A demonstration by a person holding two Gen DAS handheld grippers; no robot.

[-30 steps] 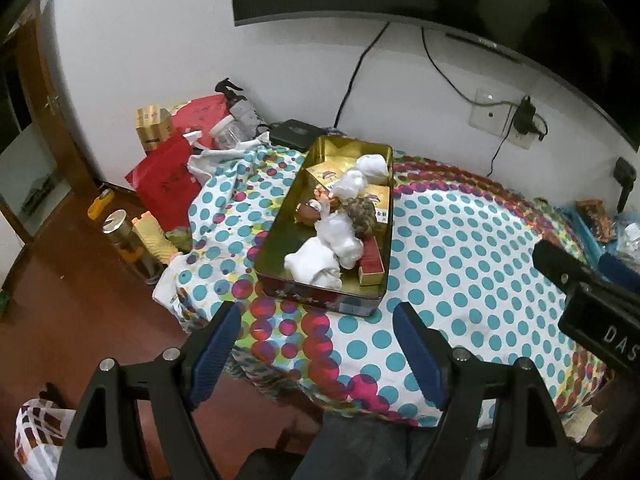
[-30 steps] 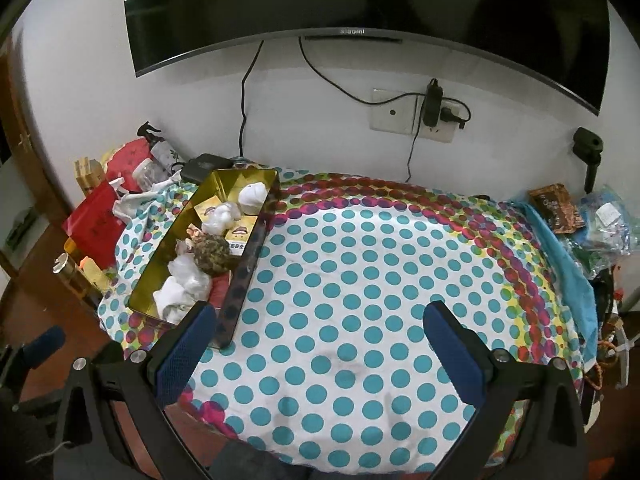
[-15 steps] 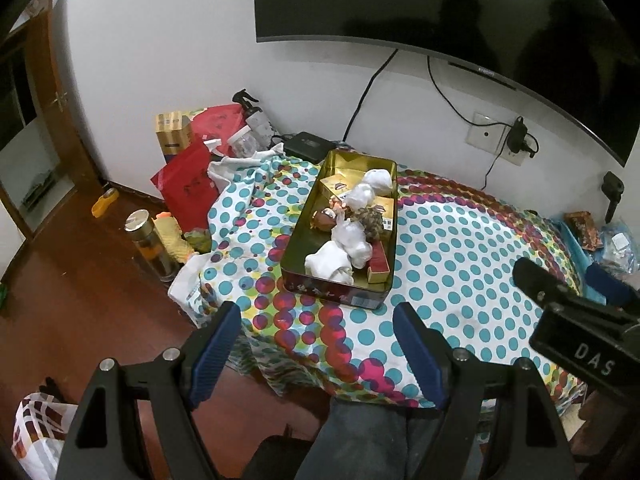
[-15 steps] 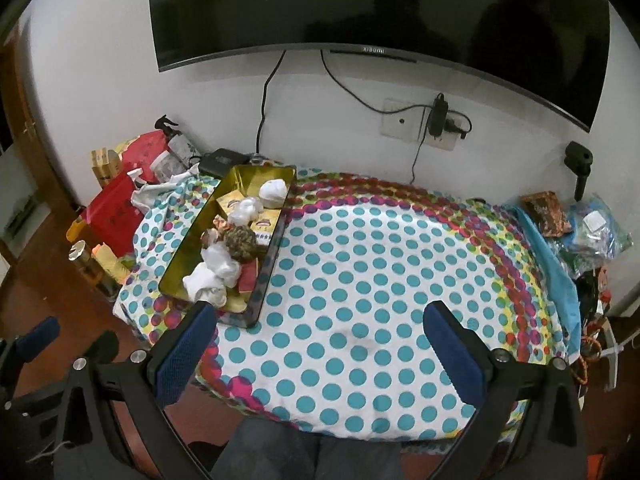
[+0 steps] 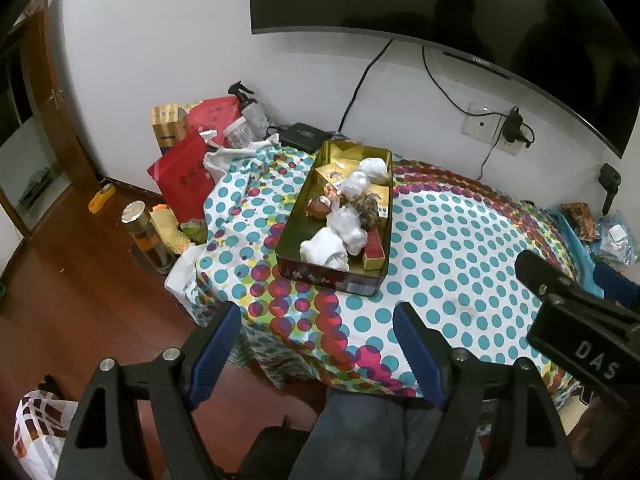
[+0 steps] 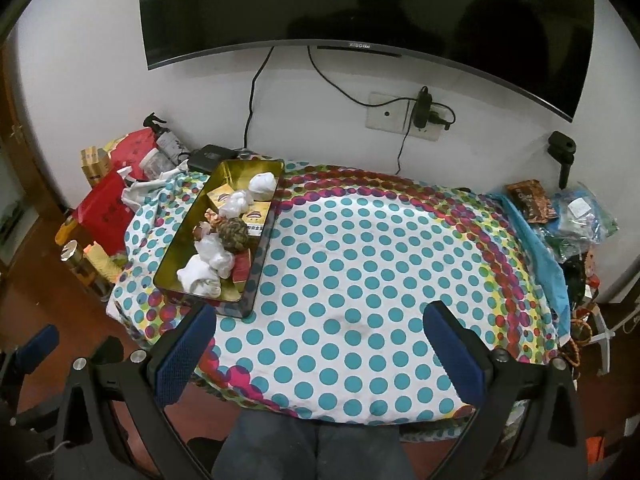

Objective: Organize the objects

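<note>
A gold metal tin stands on the left part of a table with a polka-dot cloth. The tin holds white crumpled wrappers, a brown woven ball, small yellow boxes and a red box. My left gripper is open and empty, held back above the table's near edge. My right gripper is open and empty, over the near edge further right.
A black TV hangs on the wall with cables and a socket. Red bags, a spray bottle and a flask stand left of the table. Snack packets lie at the right. My knees are below.
Both grippers have pulled back and upward from the table, so the tin and table look smaller and farther away. Both stay open. Nothing on the table has moved.
</note>
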